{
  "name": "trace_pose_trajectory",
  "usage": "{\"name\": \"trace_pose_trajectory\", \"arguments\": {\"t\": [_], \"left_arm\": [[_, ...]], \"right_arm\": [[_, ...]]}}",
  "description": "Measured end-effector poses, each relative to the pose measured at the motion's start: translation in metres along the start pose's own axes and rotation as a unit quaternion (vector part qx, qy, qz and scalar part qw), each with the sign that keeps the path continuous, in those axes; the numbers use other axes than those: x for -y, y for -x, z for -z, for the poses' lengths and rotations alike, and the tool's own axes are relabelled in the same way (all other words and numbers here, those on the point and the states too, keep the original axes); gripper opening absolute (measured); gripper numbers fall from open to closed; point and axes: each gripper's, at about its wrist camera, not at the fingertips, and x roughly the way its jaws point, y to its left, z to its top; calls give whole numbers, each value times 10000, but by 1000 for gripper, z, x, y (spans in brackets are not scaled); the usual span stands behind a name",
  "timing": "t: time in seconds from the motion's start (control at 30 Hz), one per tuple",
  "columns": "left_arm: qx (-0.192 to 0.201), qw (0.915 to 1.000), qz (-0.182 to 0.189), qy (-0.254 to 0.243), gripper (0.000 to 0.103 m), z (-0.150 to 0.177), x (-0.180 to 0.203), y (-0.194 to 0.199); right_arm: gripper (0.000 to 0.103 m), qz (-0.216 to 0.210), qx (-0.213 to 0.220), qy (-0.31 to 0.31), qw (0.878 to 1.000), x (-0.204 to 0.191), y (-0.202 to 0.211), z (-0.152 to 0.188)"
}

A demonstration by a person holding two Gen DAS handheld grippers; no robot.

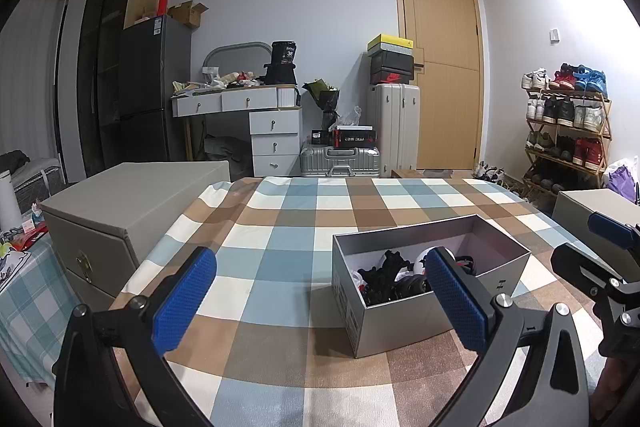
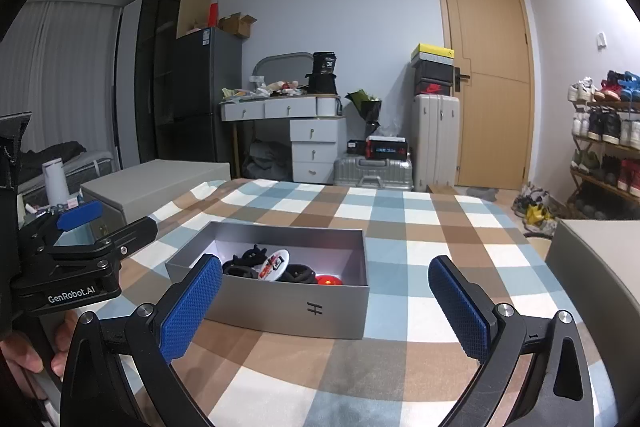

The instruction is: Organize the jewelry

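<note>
Both tongs are hovering spread and empty; the open grey box (image 2: 296, 303) is lying just ahead, nearer the right tongs (image 2: 324, 311), long axis crosswise.

Left gripper (image 1: 320, 301): two black arms, each tipped with a blue pad (image 1: 185, 297) of knobbly diamond texture, with round silver screws (image 1: 503, 301) at the joints. Right gripper (image 2: 325, 305) is built the same, with blue pads (image 2: 191, 309) and silver screws (image 2: 505, 310). In the right view, at 9 o'clock, the left gripper's black body carries white "GenRobot.AI" lettering (image 2: 72, 295); at 8 o'clock a hand (image 2: 24, 353) shows, no sleeve visible.
</note>
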Motion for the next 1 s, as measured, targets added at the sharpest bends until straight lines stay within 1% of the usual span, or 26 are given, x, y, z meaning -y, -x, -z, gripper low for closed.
{"name": "trace_pose_trajectory", "arguments": {"t": [1.0], "left_arm": [[10,10000,28,4,102,-1,0,0]], "right_arm": [[103,4,4,-11,10000,1,0,0]]}}
